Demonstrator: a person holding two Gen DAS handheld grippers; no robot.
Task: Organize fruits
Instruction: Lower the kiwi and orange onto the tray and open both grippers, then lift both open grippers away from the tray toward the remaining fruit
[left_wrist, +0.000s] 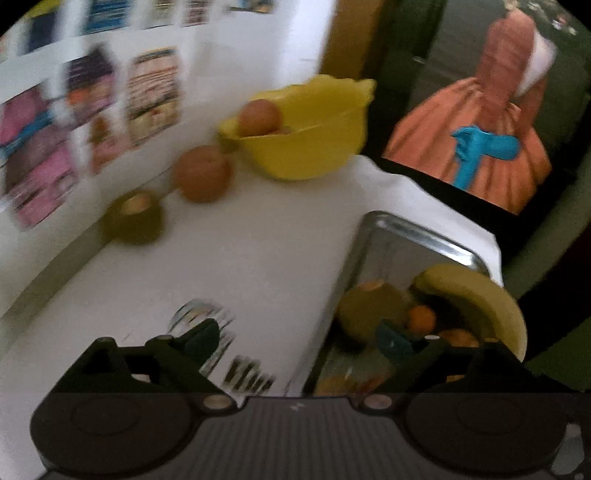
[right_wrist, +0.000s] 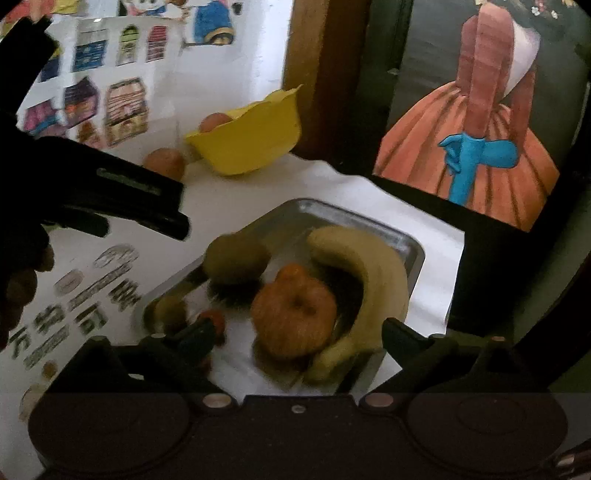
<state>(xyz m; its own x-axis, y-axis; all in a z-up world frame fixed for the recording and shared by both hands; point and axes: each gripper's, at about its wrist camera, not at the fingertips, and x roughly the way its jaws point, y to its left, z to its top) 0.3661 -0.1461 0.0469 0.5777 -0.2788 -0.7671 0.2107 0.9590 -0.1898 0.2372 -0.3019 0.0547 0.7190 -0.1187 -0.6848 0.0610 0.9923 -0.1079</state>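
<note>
A metal tray (right_wrist: 413, 245) holds a banana (right_wrist: 369, 273), an orange-red apple (right_wrist: 295, 314), a round green fruit (right_wrist: 236, 258) and smaller fruits. My right gripper (right_wrist: 297, 332) hangs open just over the tray, its fingers wide on either side of the apple without touching it. In the left wrist view my left gripper (left_wrist: 297, 338) is open and empty above the white table, left of the tray (left_wrist: 406, 230). Further back a yellow bowl (left_wrist: 310, 140) holds a round fruit (left_wrist: 258, 118). Before it an orange-brown fruit (left_wrist: 201, 173) and a green fruit (left_wrist: 133, 218) lie on the table.
Printed paper cut-outs (right_wrist: 74, 295) lie on the white table, and picture cards (left_wrist: 151, 92) hang on the wall behind. The left gripper's black body (right_wrist: 110, 192) reaches in from the left. A person in an orange garment (right_wrist: 480, 147) with a blue glove stands beyond the table's right edge.
</note>
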